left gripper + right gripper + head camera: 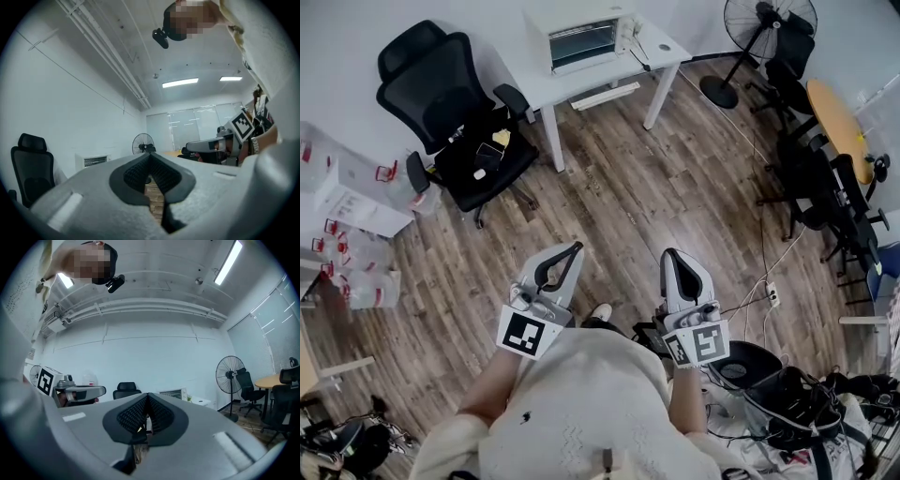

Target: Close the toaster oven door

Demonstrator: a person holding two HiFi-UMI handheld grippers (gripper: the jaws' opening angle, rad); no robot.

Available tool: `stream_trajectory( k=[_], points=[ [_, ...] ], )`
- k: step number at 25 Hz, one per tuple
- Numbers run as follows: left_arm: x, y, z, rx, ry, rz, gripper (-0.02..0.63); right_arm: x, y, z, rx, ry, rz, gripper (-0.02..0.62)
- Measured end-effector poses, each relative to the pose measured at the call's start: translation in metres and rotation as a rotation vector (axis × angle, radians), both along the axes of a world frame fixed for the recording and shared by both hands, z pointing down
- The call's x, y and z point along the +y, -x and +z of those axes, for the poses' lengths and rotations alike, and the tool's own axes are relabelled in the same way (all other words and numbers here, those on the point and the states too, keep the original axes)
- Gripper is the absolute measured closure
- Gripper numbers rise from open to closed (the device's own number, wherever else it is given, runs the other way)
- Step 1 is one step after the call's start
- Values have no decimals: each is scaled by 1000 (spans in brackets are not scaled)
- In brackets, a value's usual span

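Both claws are closed and hold nothing: the left gripper (150, 158) has its jaws meeting at the tip, with only floor seen through the small gap behind, and the right gripper (147, 398) is pressed together likewise. They are held low near the person's body, I think because the toaster oven (581, 37) is well apart, on the white table (666, 45) by the far wall. Whether its door stands open or closed I cannot make out; it is too small in every view
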State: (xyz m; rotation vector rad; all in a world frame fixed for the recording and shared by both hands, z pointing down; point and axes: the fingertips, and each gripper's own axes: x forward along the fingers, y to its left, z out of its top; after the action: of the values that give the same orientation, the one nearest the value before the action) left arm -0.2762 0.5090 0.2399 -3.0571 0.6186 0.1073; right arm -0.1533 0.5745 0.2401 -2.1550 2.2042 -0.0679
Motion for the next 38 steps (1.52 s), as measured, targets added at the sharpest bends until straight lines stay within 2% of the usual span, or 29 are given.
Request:
stream_trajectory(
  k=[3, 6, 9, 12, 15, 18, 21, 25, 27, 38],
  points=[
    [11, -9, -3, 0, -21, 21, 606, 8, -1, -7, 30, -34, -25, 586],
    [9, -21, 0, -20, -42, -4, 604, 11, -9, -14, 31, -71, -9, 584],
    [4, -30, 2, -29, -50, -15, 604, 8, -17, -14, 24, -69, 3, 584],
    [-4, -42, 7, -33, -34, 41, 604, -1, -27, -12, 32, -60, 8, 584],
    [-19, -60, 14, -48, -54, 106, 604, -14, -43, -4, 36, -31, 31, 584],
    [-44, -84, 21, -58, -52, 161, 604, -35, -60, 6, 42, 8, 62, 584],
    [-83, -115, 24, -31, -15, 164, 604, -63, -86, 12, 37, 34, 88, 584],
    [-133, -155, 28, -89, -105, 165, 603, -106, -124, 15, 35, 53, 119, 584],
    [-155, -170, 32, -92, -106, 168, 603, -127, -139, 18, 37, 64, 128, 584],
    [-258, -217, 41, -104, -119, 180, 603, -226, -183, 14, 58, 47, 94, 584]
  ],
)
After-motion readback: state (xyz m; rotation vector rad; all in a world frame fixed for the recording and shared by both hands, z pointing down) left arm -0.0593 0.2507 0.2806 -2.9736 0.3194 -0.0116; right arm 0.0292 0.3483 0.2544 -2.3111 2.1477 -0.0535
